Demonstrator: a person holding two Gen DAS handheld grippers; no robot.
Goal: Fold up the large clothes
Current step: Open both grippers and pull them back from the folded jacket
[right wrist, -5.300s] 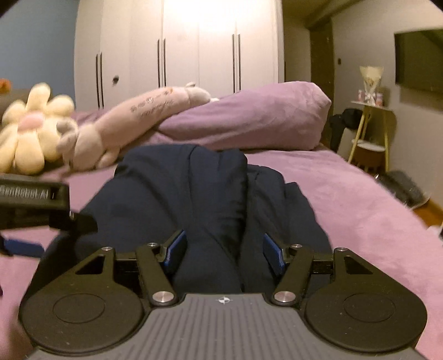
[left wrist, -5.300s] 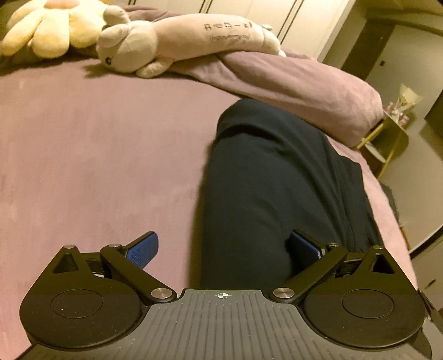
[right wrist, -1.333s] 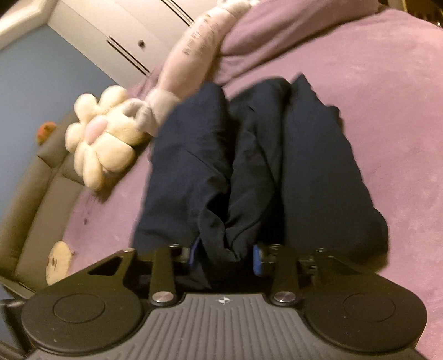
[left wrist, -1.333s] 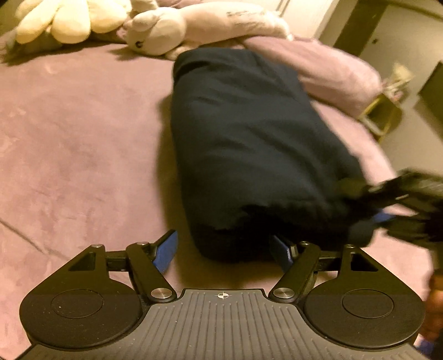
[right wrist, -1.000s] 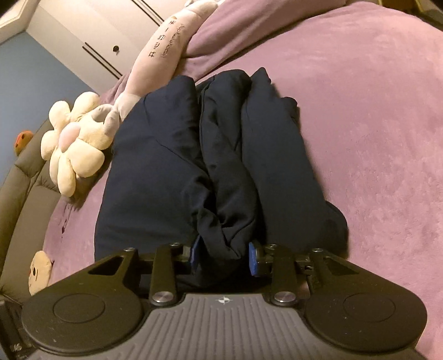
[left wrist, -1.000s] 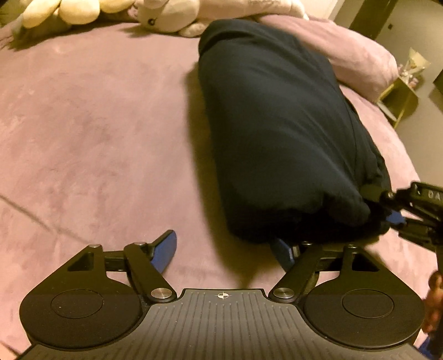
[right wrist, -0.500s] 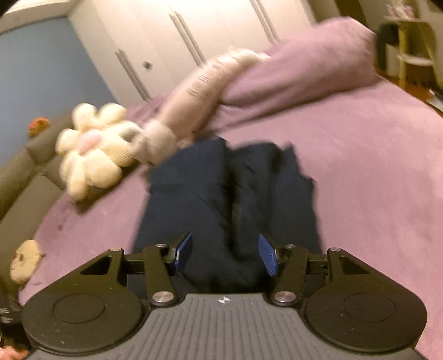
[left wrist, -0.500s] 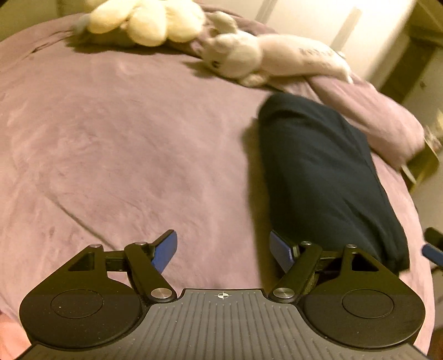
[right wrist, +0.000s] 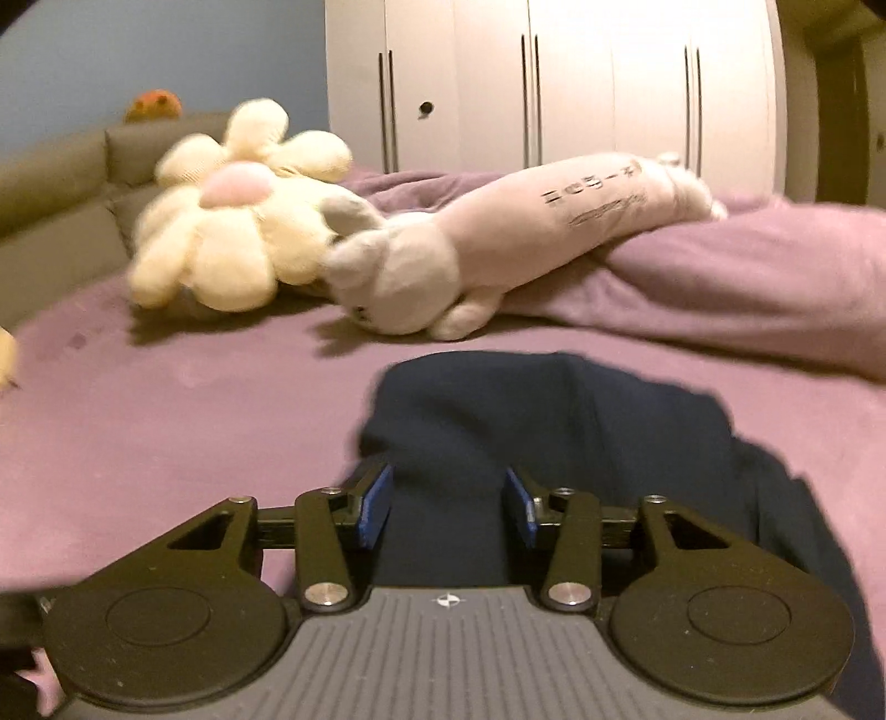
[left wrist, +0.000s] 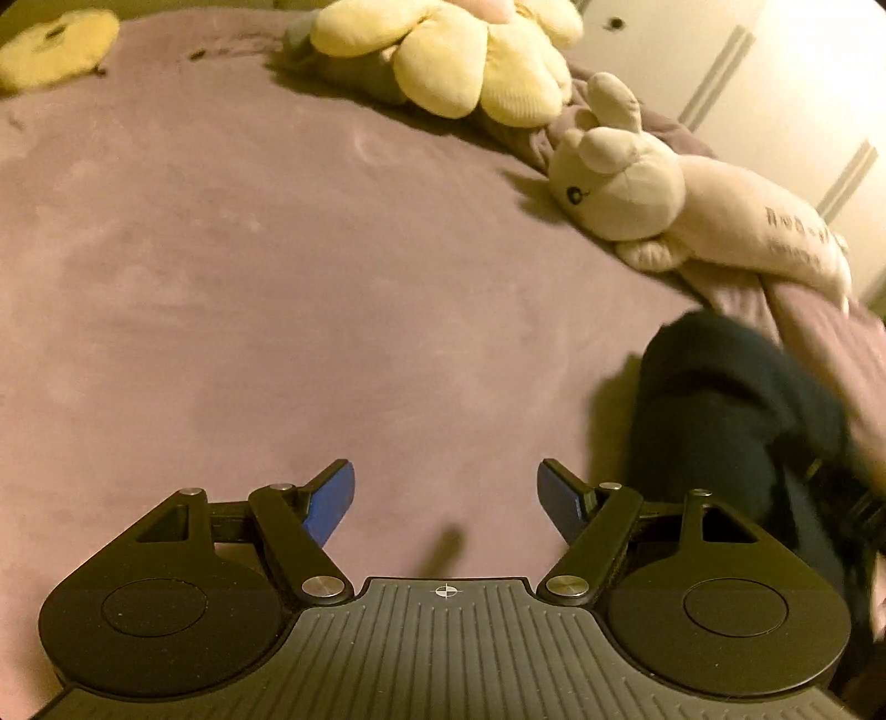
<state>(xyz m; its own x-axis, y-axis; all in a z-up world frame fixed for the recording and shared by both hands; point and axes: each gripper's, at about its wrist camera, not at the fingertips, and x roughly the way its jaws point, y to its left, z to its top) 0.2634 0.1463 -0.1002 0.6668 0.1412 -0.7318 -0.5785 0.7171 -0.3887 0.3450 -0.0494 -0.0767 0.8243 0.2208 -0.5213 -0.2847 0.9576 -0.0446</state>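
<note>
The dark navy folded garment (right wrist: pixel 542 421) lies in a bundle on the purple bed. In the right wrist view my right gripper (right wrist: pixel 447 509) is open, low over the garment's near end, which lies between its blue pads (right wrist: pixel 374 512); the pads stand apart from the cloth. In the left wrist view my left gripper (left wrist: pixel 446 498) is open and empty above bare bedspread. The garment (left wrist: pixel 714 410) lies to its right, blurred.
A yellow flower plush (left wrist: pixel 443 50) and a long pale rabbit plush (left wrist: pixel 686 210) lie at the head of the bed (left wrist: pixel 221 277). A rumpled purple duvet (right wrist: pixel 747 277) lies behind the garment. White wardrobe doors (right wrist: pixel 554 83) stand beyond. A brown headboard (right wrist: pixel 55 188) stands on the left.
My right gripper opened and let go of the garment fold, then tilted up to a lower, level view. My left gripper swung left, away from the garment, over bare bedspread.
</note>
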